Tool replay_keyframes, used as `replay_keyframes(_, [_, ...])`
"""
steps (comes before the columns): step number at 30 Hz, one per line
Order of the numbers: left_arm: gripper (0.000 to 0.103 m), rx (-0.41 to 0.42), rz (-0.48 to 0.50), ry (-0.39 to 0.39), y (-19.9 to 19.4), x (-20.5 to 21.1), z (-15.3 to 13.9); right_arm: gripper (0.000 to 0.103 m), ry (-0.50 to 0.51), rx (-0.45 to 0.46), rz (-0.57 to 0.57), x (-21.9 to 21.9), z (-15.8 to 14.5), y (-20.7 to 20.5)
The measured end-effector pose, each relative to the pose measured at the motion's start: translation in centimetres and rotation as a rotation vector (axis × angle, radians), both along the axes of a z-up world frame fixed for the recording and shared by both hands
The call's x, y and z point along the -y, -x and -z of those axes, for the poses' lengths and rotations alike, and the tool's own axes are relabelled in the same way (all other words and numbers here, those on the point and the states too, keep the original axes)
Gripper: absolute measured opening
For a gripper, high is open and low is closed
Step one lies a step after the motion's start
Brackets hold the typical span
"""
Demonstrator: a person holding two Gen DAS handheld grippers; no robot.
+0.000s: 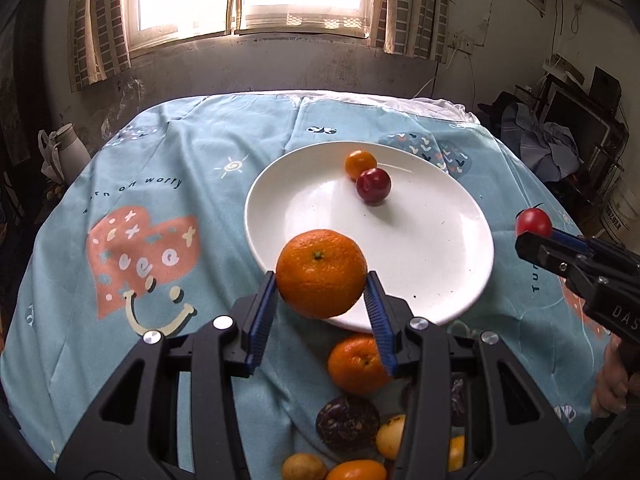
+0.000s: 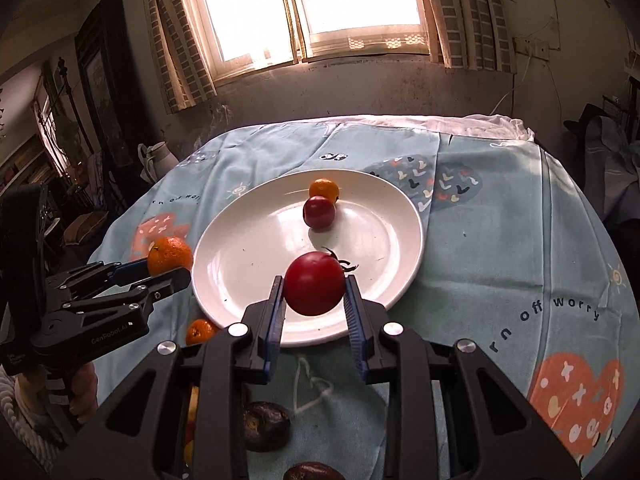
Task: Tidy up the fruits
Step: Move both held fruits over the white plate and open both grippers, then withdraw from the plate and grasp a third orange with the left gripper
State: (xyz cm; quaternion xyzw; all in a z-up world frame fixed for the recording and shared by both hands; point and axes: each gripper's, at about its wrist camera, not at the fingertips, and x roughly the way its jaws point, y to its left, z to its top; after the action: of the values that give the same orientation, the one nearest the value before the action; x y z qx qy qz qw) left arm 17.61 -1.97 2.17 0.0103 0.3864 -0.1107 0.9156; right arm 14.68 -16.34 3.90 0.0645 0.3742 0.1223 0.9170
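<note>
I hold an orange [image 1: 321,273] clamped in the left gripper [image 1: 322,280] and a tomato [image 2: 315,283] pinched in the right gripper [image 2: 315,286], both raised at the plate's [image 1: 420,280] near rim, presumably for placing beside the two fruits already there; more fruit waits on the cloth [image 1: 160,160].

one round white ceramic plate [image 1: 452,280], two black two-finger grippers with blue pads [image 1: 322,292] [image 2: 314,292], three round orange mandarins [image 1: 321,273] [image 1: 357,364] [image 1: 360,164], two small round red tomatoes [image 2: 315,289] [image 1: 373,185], couple of wrinkly dark purple passion fruits [image 1: 347,422] [image 2: 264,426], few small yellow fruits [image 1: 390,438], exact number hard to tell
</note>
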Motion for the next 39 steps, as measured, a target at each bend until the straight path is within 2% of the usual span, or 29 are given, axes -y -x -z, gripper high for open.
replay_keyframes(5, [0.048, -0.062, -0.008, 0.027, -3.1, 0.7, 2.1, 0.03, -0.082, -0.106, 0.007, -0.1, 3.4, -3.7])
replay_keyframes(7, [0.061, -0.048, 0.001, 0.014, -3.0, 0.7, 2.4, 0.03, -0.07, -0.155, 0.009, 0.1, 4.4, -4.4])
replay_keyframes(9, [0.067, -0.019, 0.003, -0.005, -2.6, 0.5, 2.1, 0.031, -0.068, -0.151, 0.021, 0.5, 4.5, -4.4])
replay_keyframes(11, [0.071, -0.006, 0.0, 0.01, -2.2, 0.0, 1.5, 0.031, -0.096, -0.16, 0.023, 0.8, 4.4, -4.1])
replay_keyframes(13, [0.074, 0.001, -0.006, 0.024, -1.7, -0.5, 1.1, 0.045, -0.124, -0.145, 0.016, 0.9, 3.7, -3.6])
replay_keyframes(14, [0.075, 0.008, -0.013, 0.024, -1.5, -0.8, 0.9, 0.066, -0.125, -0.122, 0.025, 0.9, 3.2, -3.1])
replay_keyframes(15, [0.077, 0.013, -0.025, 0.025, -1.2, -1.1, 0.8, 0.074, -0.128, -0.084, 0.033, 0.8, 2.5, -2.5])
replay_keyframes(18, [0.077, 0.005, -0.058, 0.057, -0.3, -2.4, 0.6, 0.074, -0.08, 0.002, 0.051, 0.5, 0.5, -1.3])
replay_keyframes(22, [0.08, 0.0, -0.099, 0.074, 2.1, -4.2, 1.1, 0.074, -0.123, 0.069, 0.044, 1.4, -1.8, 1.9])
replay_keyframes(25, [0.081, -0.02, -0.112, 0.069, 4.3, -5.2, 2.0, 0.075, -0.088, 0.121, 0.043, 1.8, -2.2, 5.7])
replay_keyframes(26, [0.081, -0.023, -0.112, 0.071, 5.0, -5.4, 2.3, 0.079, -0.075, 0.133, 0.05, 1.9, -1.9, 6.9])
replay_keyframes(27, [0.081, -0.024, -0.112, 0.073, 5.6, -5.6, 2.4, 0.082, -0.06, 0.132, 0.054, 2.0, -1.4, 8.0])
replay_keyframes(30, [0.082, -0.019, -0.108, 0.068, 7.0, -5.7, 2.6, 0.084, -0.04, 0.095, 0.063, 2.5, 0.2, 9.9])
replay_keyframes(32, [0.085, -0.009, -0.107, 0.058, 7.1, -5.5, 2.6, 0.085, -0.061, 0.077, 0.074, 3.0, 0.5, 10.2])
replay_keyframes(33, [0.085, -0.011, -0.105, 0.054, 6.9, -5.3, 2.8, 0.089, -0.069, 0.078, 0.078, 3.2, 0.5, 10.1])
replay_keyframes(35, [0.085, -0.018, -0.091, 0.045, 6.4, -4.6, 3.0, 0.091, -0.06, 0.085, 0.095, 3.3, 0.5, 9.9])
replay_keyframes(39, [0.085, 0.001, -0.045, -0.036, 5.7, -2.1, 3.3, 0.091, -0.054, 0.068, 0.1, 3.3, 0.8, 9.8])
